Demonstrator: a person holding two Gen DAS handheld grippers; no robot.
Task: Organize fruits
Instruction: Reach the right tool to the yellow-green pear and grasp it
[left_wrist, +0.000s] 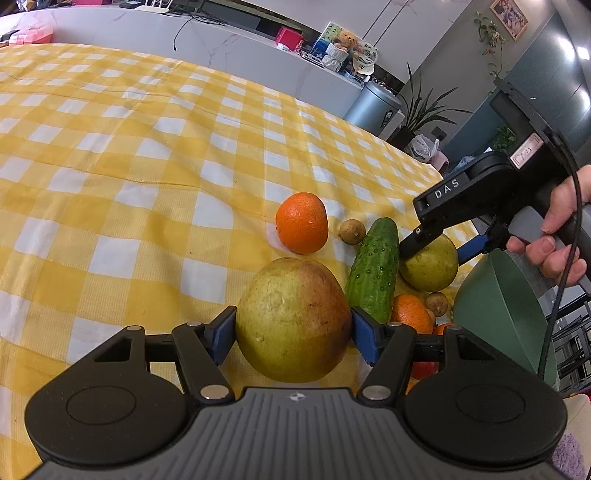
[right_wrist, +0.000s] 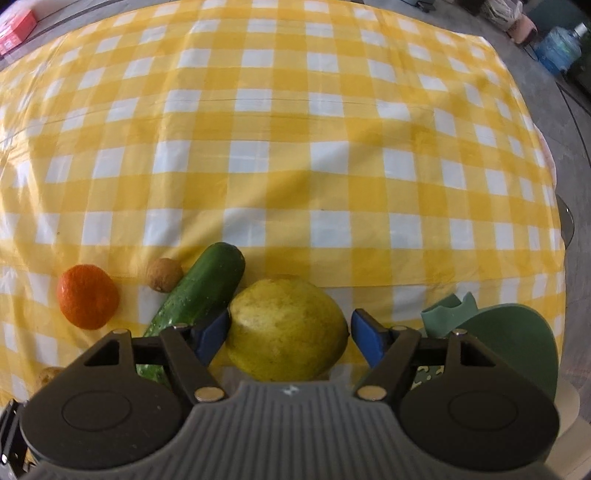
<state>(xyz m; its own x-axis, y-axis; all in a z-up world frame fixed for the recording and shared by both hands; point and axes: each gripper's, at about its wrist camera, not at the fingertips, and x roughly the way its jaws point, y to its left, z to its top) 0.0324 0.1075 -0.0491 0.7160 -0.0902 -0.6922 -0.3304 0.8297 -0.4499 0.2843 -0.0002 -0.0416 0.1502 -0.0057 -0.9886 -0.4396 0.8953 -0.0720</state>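
Left hand-held gripper (left_wrist: 293, 338) clamps a large, heavy red-blushed yellow-green pear (left_wrist: 291, 319) at its widest; right hand-held gripper (right_wrist: 290, 334) straddles, unclosed, a firm, smooth round yellow-green pear (right_wrist: 286, 328).

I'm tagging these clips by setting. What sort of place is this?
Probably a home kitchen or dining area: a table with a yellow checked tablecloth, a marble-look counter behind it, and a potted plant beside a bin.
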